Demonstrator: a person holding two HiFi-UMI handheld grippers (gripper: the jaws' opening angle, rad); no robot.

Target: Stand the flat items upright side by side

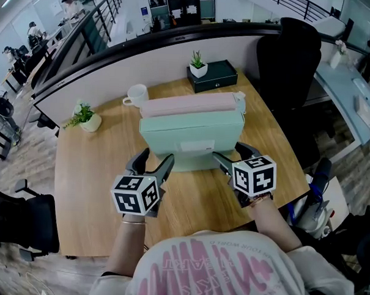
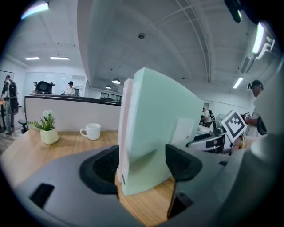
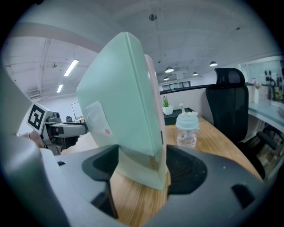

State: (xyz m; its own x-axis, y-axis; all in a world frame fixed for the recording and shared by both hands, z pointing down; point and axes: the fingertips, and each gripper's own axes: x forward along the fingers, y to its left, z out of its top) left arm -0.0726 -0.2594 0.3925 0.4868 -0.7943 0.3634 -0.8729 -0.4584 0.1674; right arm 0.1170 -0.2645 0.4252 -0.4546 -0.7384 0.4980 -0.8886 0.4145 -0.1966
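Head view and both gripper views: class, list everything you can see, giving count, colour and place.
table: 1, light wood, under everything
green case: 1, mint green, upright, table centre
pink case: 1, pale pink, upright against the green case's far side
mug: 1, white, behind the cases, left
potted plants: 2, green in white pots, one far left, one by the black box
black box: 1, table's back edge
bottle: 1, clear, pale green lid, beyond the cases' right end
office chair: 1, black, beyond the table
left gripper: 1, grey, clamping both cases' left end
right gripper: 1, grey, clamping their right end
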